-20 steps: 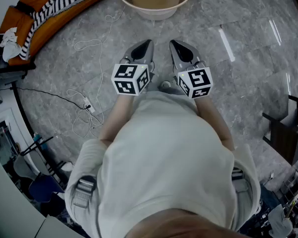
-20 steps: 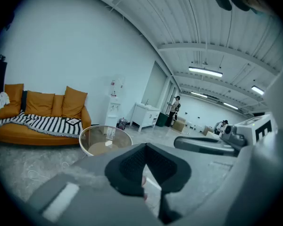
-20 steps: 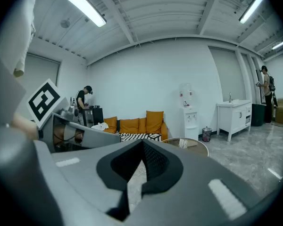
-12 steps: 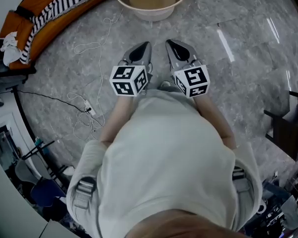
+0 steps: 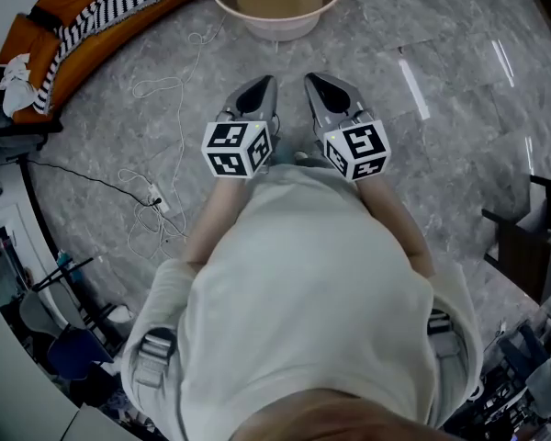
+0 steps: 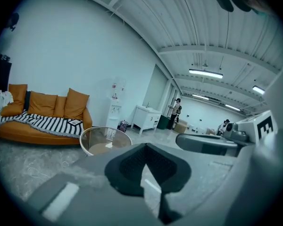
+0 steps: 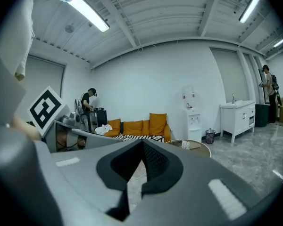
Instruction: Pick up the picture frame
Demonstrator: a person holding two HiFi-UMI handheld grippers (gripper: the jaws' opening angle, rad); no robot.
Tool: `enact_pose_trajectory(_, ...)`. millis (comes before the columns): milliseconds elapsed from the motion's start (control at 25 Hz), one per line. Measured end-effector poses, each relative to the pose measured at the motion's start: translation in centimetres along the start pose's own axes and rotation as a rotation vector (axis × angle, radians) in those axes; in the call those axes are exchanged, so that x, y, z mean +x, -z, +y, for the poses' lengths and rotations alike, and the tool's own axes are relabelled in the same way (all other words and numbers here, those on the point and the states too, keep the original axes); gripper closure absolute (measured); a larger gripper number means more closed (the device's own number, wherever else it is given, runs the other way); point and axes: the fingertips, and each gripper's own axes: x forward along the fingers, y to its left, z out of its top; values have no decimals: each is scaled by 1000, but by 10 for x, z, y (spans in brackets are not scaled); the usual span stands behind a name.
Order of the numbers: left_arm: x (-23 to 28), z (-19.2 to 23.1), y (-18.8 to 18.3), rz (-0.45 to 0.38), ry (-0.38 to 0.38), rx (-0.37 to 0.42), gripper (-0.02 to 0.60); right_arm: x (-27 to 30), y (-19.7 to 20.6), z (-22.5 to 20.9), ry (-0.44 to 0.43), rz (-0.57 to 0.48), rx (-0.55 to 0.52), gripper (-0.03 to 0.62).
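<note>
The left tongs (image 5: 260,88) and the right tongs (image 5: 323,88) are both clenched tight with nothing between them. Each gripper view shows its own dark pads meeting at the tips over bare grey marble floor (image 5: 459,136). They are held side by side just in front of the person's chest, close but apart, pointing towards the round glass bench (image 5: 280,31) at the top of the head view.

Compared with the earlier head views, very little differs. The pair with their marker cubes sits a touch further left in the picture, as does the bench, and both tongs are as tightly closed as before. The white cable (image 5: 179,127) lies in the same loops on the floor to the left.

In the left gripper view, an orange sofa (image 6: 42,105) stands against the far wall with a striped blanket (image 6: 37,123) over its seat. A small dark-rimmed flat thing on the blanket's right end looks like the picture frame (image 6: 75,122), though it is too small to be sure. It is well apart from both tongs.
</note>
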Motion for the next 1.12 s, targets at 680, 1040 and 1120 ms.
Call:
enact_pose_trajectory(680, 78, 72, -25, 37, -32, -59, 580, 94, 3, -57, 21, 65, 4, 594)
enact_pose_trajectory(1040, 152, 125, -86, 49, 27, -40, 580, 182, -38, -106, 49, 57, -5, 594)
enact_pose_trajectory(1120, 167, 136, -98, 57, 44, -39, 580, 199, -46, -117, 60, 59, -1, 594)
